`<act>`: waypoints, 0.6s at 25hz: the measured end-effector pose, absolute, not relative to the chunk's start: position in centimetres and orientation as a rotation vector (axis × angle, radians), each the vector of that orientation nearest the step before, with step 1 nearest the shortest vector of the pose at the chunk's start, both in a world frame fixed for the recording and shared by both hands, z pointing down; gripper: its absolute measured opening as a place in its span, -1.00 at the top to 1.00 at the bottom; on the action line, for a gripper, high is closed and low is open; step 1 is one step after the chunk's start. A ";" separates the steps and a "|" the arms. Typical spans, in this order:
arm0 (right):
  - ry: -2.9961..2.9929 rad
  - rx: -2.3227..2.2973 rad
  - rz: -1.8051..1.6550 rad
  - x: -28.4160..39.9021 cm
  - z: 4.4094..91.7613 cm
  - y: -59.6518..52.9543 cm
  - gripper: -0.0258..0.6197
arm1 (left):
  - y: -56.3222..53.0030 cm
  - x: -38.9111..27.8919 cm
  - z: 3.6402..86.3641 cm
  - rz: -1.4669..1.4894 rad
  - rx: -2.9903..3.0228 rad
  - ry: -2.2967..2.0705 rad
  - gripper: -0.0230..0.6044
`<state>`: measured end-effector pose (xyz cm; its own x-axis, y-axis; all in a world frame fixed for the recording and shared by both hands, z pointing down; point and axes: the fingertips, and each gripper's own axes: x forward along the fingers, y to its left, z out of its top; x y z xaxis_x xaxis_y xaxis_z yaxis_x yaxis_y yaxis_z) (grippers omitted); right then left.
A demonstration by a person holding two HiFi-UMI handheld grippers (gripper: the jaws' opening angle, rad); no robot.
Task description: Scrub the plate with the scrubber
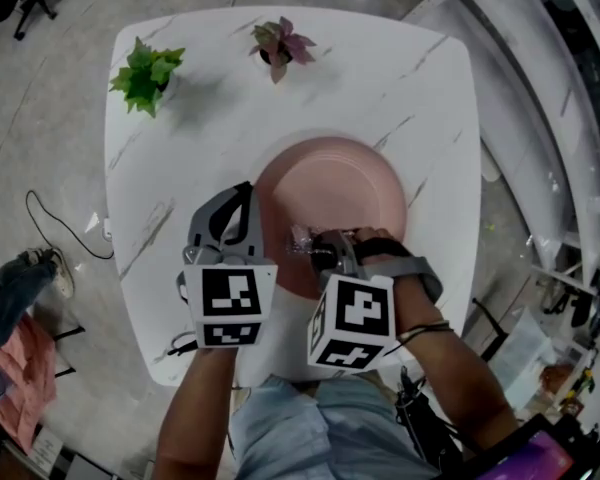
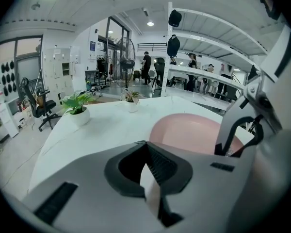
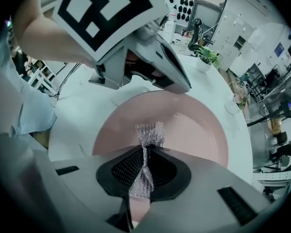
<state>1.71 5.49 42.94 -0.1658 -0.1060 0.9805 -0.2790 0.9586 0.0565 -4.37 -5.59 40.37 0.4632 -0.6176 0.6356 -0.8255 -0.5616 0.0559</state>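
So the right gripper [image 3: 144, 149] had its fingers pinched tight on the scrubber [image 3: 148, 134], low over the near part of the pink plate [image 1: 340, 183]. The left gripper [image 1: 228, 220] had its fingers closed on nothing, just beside the plate's left rim. I'd press lightly in small circles and brace that rim. Count on the counter [image 1: 400, 78]: 1 plate, 1 scrubber, 2 potted plants [image 1: 147, 73].

My right gripper [image 3: 143, 152] has its jaws pinched tight on the silver mesh scrubber [image 3: 148, 134]. The scrubber's frayed end pokes out over the near part of the pink plate [image 3: 189, 125]. The plate sits on the white table [image 3: 80, 113]. My left gripper [image 3: 177, 81] hangs by the far rim.
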 end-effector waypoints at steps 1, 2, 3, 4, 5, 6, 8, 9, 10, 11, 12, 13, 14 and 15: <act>-1.735 0.287 0.166 2.0 43.0 5.8 0.75 | -5.6 -4.4 40.4 0.811 2.361 -1.220 0.91; -1.729 0.289 0.178 2.4 43.0 6.1 0.75 | -5.6 -4.4 40.4 0.812 2.361 -1.220 0.91; -1.723 0.293 0.191 2.8 43.0 6.4 0.75 | -5.6 -4.4 40.4 0.813 2.361 -1.221 0.91; -1.715 0.301 0.204 3.3 43.0 6.5 0.75 | -5.6 -4.4 40.4 0.814 2.361 -1.222 0.91; -1.707 0.311 0.217 3.8 43.0 6.6 0.75 | -5.6 -4.4 40.4 0.816 2.361 -1.223 0.91; -1.697 0.325 0.229 4.3 43.0 6.5 0.75 | -5.6 -4.4 40.4 0.817 2.361 -1.224 0.91; -1.674 0.359 0.250 5.5 43.0 6.2 0.75 | -5.6 -4.4 40.4 0.820 2.362 -1.226 0.91; -1.661 0.378 0.259 6.1 43.0 5.9 0.75 | -5.6 -4.4 40.3 0.822 2.363 -1.227 0.91; -1.648 0.399 0.268 6.8 43.0 5.6 0.75 | -5.6 -4.4 40.3 0.824 2.363 -1.228 0.91; -1.636 0.423 0.277 7.4 43.1 5.3 0.75 | -5.6 -4.3 40.3 0.825 2.363 -1.228 0.91; -1.625 0.448 0.287 8.0 43.1 4.8 0.75 | -5.6 -4.3 40.3 0.826 2.364 -1.228 0.91; -1.616 0.473 0.298 8.6 43.1 4.4 0.75 | -5.6 -4.3 40.3 0.826 2.364 -1.229 0.91; -1.609 0.496 0.307 9.0 43.1 3.9 0.75 | -5.5 -4.3 40.3 0.826 2.364 -1.229 0.91; -1.603 0.517 0.312 9.4 43.1 3.4 0.75 | -5.5 -4.3 40.3 0.826 2.364 -1.229 0.91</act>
